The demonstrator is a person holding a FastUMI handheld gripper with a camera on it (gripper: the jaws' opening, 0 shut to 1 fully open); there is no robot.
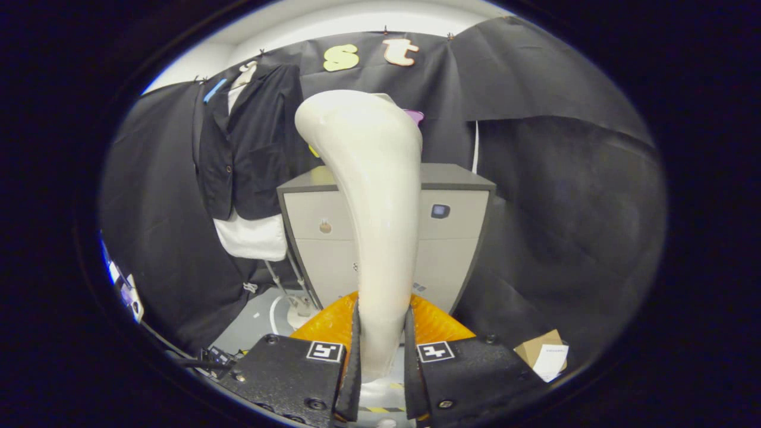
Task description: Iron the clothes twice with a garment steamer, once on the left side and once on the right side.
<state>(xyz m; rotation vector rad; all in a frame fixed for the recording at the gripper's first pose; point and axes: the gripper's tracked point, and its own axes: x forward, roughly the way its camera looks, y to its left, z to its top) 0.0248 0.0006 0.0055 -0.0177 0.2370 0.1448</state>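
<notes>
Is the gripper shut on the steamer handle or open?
Shut: both fingers press the sides of the cream steamer handle, which rises between them.

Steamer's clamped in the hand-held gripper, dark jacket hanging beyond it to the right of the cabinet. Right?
One thing is off: in the gripper view the dark jacket hangs to the left of the cabinet, not the right. The rest holds: the hand-held gripper has both fingers pressed on the steamer handle.

No text is legible; the label on the cardboard piece (544, 355) is too small to read.
</notes>
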